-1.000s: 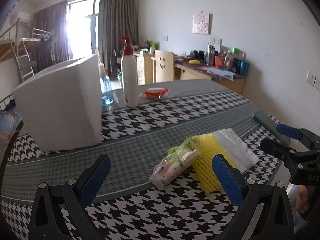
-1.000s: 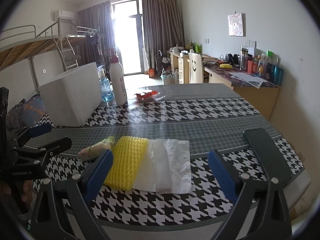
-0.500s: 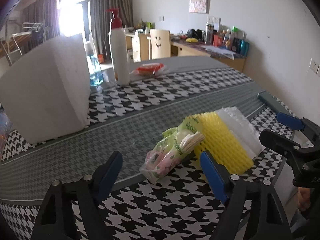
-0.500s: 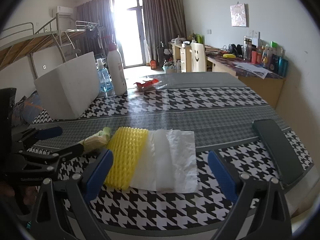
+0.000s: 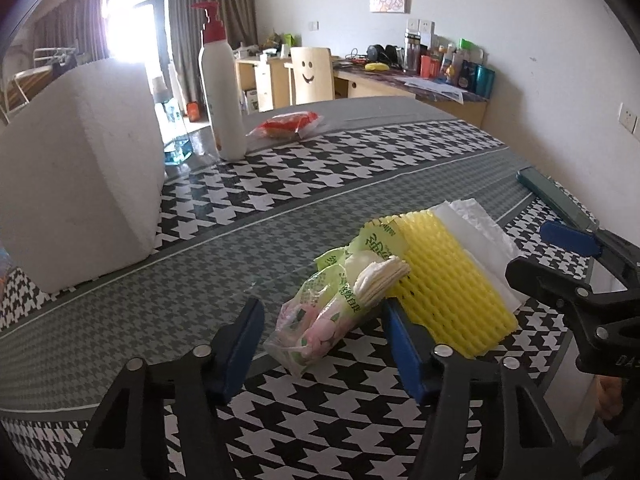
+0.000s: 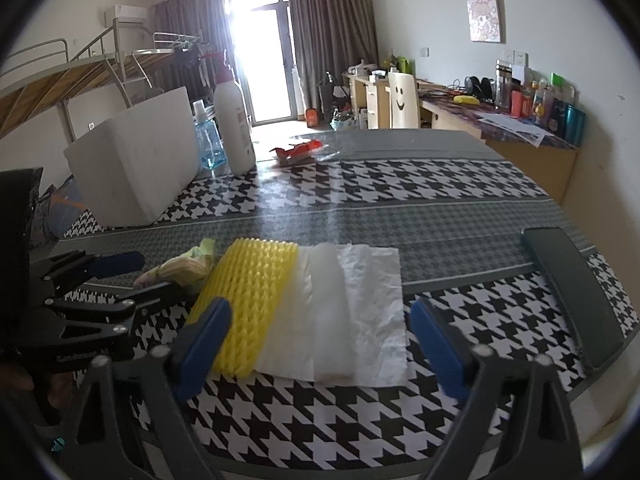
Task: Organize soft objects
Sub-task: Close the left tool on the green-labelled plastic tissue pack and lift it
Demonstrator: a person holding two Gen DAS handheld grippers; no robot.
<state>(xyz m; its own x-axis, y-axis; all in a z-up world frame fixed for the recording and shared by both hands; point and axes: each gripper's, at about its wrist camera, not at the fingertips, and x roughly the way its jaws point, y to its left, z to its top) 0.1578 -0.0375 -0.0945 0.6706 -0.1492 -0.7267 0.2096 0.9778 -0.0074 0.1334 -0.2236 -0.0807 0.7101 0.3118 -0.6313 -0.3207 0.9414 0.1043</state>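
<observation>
The left gripper (image 5: 322,332) hangs low over the table (image 5: 248,248), which carries a black-and-white houndstooth cloth with grey bands. Its jaws are closing, about half apart, and the near end of the tissue pack (image 5: 332,304) lies between the blue pads, but the pads are not pressing on it. The pack is a clear plastic bag with pink flowers and green labels; the green writing on it looks like Chinese characters, and I cannot read it. White tissues stick out from its open end at 1 o'clock. Just beside the pack, at its 3 o'clock, lies the yellow foam net (image 5: 448,284), touching it, and next to that lie the white foam sheets (image 6: 348,308). The right gripper (image 6: 320,340) is wide apart, its jaws closing a little, and holds nothing; in the right wrist view the foam net and the white sheets lie between and beyond its pads without contact. At 11 o'clock on the table stands a white foam box (image 5: 76,184), and at 12 o'clock a white pump bottle (image 5: 222,92) with a red top, whose label is too small to read. A red snack packet (image 5: 290,124) lies just beside it. A dark flat case (image 6: 572,292) lies at 3 o'clock near the table edge.
</observation>
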